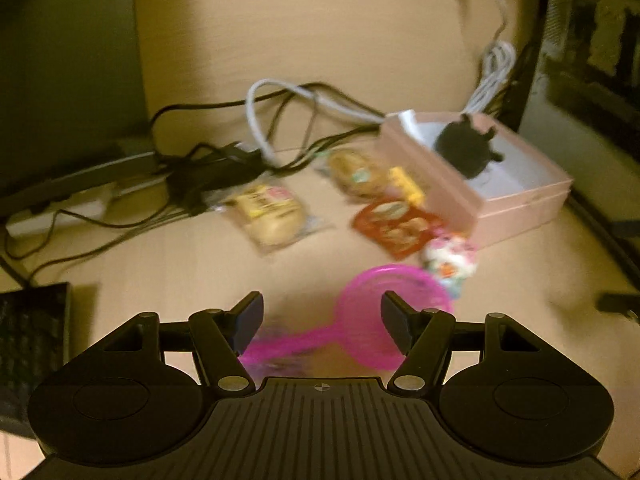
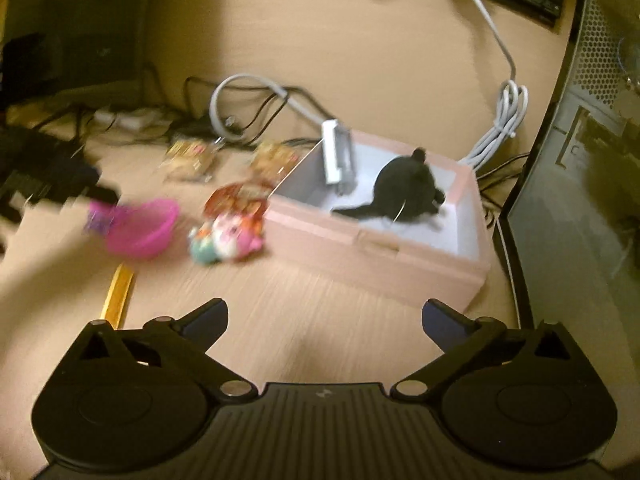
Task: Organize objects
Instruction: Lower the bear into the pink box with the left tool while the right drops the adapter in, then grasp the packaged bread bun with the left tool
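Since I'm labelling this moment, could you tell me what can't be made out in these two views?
- Print on the snack packets: motion blur, both views.
- Pink scoop: in the left wrist view its handle end is blurred and hidden behind the left gripper.
- Black plush toy in the pink box: too dark to show detail.
- White item in the box's corner: blurred, unidentifiable.

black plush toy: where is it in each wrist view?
Left wrist: black plush toy right of centre, upper half, inside the pink box.
Right wrist: black plush toy right of centre, inside the pink box.
Shared landmark: pink strainer.
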The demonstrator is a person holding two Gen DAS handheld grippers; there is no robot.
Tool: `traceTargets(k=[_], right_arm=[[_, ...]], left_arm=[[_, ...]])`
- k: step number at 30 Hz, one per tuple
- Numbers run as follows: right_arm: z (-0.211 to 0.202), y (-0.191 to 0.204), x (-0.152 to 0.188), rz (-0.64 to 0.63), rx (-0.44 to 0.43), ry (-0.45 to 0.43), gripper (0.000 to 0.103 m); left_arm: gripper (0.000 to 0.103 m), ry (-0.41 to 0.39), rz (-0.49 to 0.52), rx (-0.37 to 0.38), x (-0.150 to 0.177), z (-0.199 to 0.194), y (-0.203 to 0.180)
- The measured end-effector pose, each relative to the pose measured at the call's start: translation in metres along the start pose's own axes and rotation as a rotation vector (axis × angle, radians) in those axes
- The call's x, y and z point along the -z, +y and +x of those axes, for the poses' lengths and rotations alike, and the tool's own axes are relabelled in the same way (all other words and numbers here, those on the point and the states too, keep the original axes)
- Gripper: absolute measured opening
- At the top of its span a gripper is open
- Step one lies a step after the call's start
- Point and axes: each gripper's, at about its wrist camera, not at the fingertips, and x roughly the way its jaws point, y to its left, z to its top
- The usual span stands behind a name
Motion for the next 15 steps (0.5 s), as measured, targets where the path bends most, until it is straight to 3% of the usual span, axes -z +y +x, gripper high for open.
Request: traceTargets(k=[2,4,6,11,15], right_arm=[[-0.002,0.006,0.010,-0.015,-0.003,0.019,0.103],[-0.002,0.010,0.017,-0.006,-0.003,0.046,0.103],[0.001,0.014,0.022,0.028,-0.005,0.073,0.103],[-0.001,0.027,0.020,0.056,0.005,0.076,0.103],[-0.006,0.029,0.016,0.073,0.014,0.073,0.103]], left_arm=[[0.069,0.010,-0.104,0.002,-0.007,0.009,0.015],[0.069,0.010,-0.296,0.033,-0.018,0.023,0.033],[0.069,-0.012,-0.423,0.011,-0.032,0.041,0.040],[0.069,0.035,-0.433,-0.165,-0.066,0.096,0.035],[0.070,0.070,-0.397,-0.217,-0.074,0.129,0.030]])
